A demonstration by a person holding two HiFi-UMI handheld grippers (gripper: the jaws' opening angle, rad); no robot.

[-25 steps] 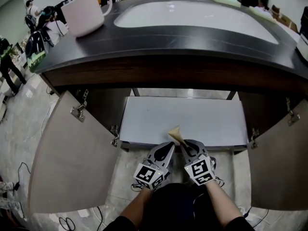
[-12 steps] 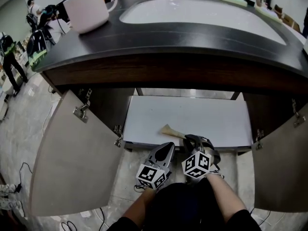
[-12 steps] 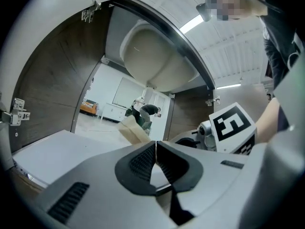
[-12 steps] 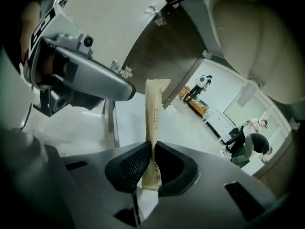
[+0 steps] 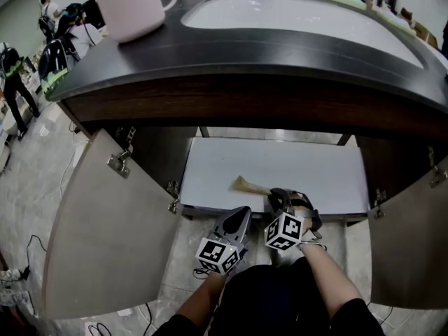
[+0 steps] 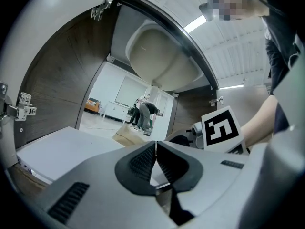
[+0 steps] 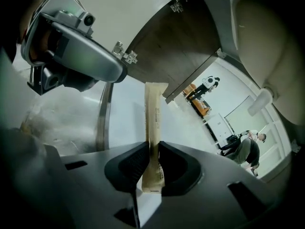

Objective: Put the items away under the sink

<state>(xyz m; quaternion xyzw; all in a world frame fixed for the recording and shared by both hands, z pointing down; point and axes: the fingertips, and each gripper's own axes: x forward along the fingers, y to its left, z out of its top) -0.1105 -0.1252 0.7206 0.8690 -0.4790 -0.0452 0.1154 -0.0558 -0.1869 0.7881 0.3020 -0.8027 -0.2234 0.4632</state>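
A flat tan paper packet [image 5: 250,185] sticks out to the left over the front of the white cabinet floor [image 5: 280,161] under the sink. My right gripper [image 5: 274,196] is shut on its near end; in the right gripper view the packet [image 7: 155,123] stands edge-on between the pads of that gripper [image 7: 153,156]. My left gripper [image 5: 243,213] is just left of it at the shelf's front edge, jaws shut with nothing between them [image 6: 156,149]. From the left gripper view I see the right gripper's marker cube [image 6: 221,128] close beside it.
Both cabinet doors stand open: the left door [image 5: 105,222] and the right door [image 5: 413,236]. Above is the dark countertop [image 5: 231,54] with the white basin [image 5: 301,16] and a big white mug [image 5: 136,5]. Hinges [image 5: 117,161] stick out on the left door. People stand in the far background.
Both grippers have sunk a little toward the shelf's front edge. The right gripper has rolled, so the packet now points left over the shelf instead of upward.
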